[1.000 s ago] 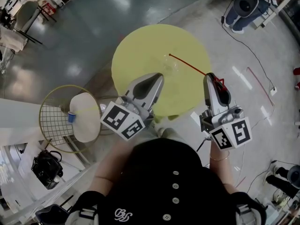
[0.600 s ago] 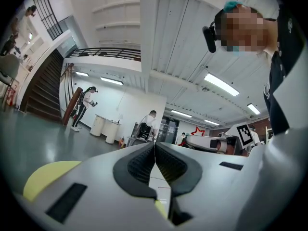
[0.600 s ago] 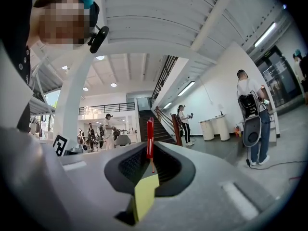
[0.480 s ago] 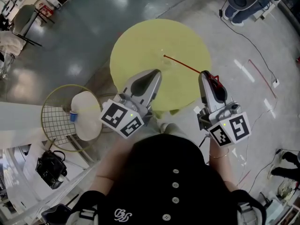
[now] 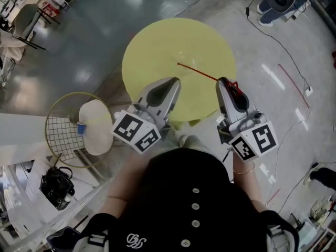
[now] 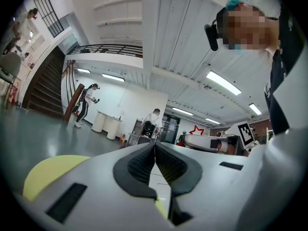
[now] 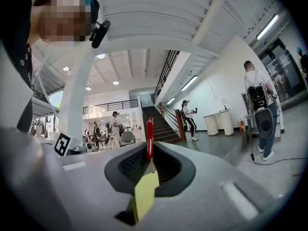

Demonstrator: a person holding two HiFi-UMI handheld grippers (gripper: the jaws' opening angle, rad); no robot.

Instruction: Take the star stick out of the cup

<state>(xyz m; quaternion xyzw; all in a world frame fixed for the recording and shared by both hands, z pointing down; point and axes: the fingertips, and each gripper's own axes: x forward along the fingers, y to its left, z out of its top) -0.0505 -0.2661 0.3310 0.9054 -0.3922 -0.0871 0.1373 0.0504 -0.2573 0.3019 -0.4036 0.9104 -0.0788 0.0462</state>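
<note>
The star stick (image 5: 202,73) is a thin red rod with a red star (image 5: 234,86) at one end. My right gripper (image 5: 222,81) is shut on it near the star, and the rod slants out over the round yellow table (image 5: 157,46). In the right gripper view the red stick (image 7: 150,137) stands pinched between the pads. My left gripper (image 5: 175,82) hovers over the table's near edge, shut and holding nothing, its pads meeting (image 6: 155,147). The star (image 6: 196,130) also shows in the left gripper view. I cannot make out a cup on the table.
A round wire stand (image 5: 63,133) with a white disc and a small blue item sits left of the table. A black bag (image 5: 52,185) lies on the floor below it. Cables (image 5: 286,56) run across the floor at right, beside an office chair (image 5: 278,1). People stand far off.
My right gripper has drifted a little left with the stick still pinched in it. The left gripper has hardly moved.
</note>
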